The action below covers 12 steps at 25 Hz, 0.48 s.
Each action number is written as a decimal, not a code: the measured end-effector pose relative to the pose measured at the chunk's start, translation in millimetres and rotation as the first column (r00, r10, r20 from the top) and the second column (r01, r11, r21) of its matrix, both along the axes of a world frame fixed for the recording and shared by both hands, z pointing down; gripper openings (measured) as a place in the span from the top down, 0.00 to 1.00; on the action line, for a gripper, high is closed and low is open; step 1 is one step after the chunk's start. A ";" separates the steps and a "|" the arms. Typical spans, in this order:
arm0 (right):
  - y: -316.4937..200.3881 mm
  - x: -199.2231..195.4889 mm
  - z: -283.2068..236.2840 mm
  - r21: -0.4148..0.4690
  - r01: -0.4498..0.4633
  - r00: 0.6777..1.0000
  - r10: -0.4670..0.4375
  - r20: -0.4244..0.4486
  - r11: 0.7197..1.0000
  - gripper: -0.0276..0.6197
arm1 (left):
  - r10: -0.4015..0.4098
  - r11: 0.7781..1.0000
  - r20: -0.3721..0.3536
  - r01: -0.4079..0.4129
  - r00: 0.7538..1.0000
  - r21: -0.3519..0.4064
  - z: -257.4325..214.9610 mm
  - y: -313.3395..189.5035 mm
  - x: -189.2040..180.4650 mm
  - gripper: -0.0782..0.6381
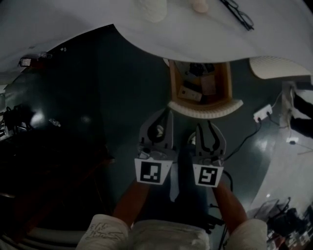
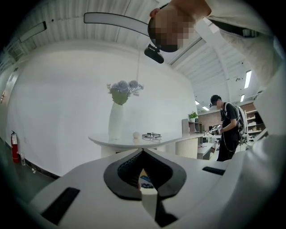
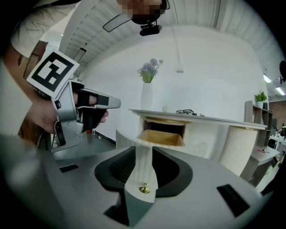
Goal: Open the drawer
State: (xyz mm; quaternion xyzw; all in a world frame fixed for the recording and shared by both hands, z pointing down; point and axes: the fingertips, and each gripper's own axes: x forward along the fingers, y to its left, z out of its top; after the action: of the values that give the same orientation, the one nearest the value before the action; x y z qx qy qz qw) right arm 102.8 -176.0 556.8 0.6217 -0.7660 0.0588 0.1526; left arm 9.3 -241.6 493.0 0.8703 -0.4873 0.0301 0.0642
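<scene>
Under the white tabletop (image 1: 195,34) the drawer stands pulled out, its wooden inside showing behind a curved ribbed white front (image 1: 205,110). Both grippers hang side by side just short of that front, pointing at it. My left gripper (image 1: 164,117) has its tips together with nothing in them. My right gripper (image 1: 205,124) is open. In the right gripper view the drawer (image 3: 163,136) lies straight ahead of the gripper (image 3: 144,150). The ribbed front and its brass knob (image 3: 144,188) show through the gap between the jaws, which do not press on them. In the left gripper view the gripper (image 2: 143,152) faces the table (image 2: 134,142).
On the tabletop stand a white vase (image 1: 152,9) with flowers, a small ball (image 1: 199,5) and a pair of glasses (image 1: 238,13). A ribbed white cabinet (image 1: 279,68) is to the right. A power strip (image 1: 262,113) and cables lie on the dark floor. A person (image 2: 228,129) stands far off.
</scene>
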 end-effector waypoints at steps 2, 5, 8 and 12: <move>0.2 -1.3 -23.1 0.000 0.003 1.000 -0.003 -0.001 1.000 0.79 | 0.001 1.000 -0.003 -0.001 1.000 0.014 -23.5 -2.1 0.2 0.90; -8.8 1.9 -66.5 0.041 -0.011 1.000 0.011 0.002 0.999 0.79 | -0.003 0.999 -0.009 0.003 1.000 0.037 -60.3 -7.6 -0.3 0.90; -19.3 7.2 -115.2 0.109 -0.048 0.999 0.046 0.016 0.993 0.79 | -0.019 0.998 -0.006 0.019 1.000 0.057 -94.7 -9.7 -4.9 0.90; -32.0 15.6 -181.8 0.208 -0.070 0.998 0.069 0.014 0.976 0.79 | -0.034 0.996 -0.015 0.035 0.999 0.080 -140.2 -8.8 -10.8 0.90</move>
State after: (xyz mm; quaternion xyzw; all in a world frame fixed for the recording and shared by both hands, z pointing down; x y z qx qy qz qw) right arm 118.4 -208.0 375.0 0.6603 -0.7464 -0.0143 0.0820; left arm -1.6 -250.5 352.8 0.8638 -0.5028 0.0036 0.0331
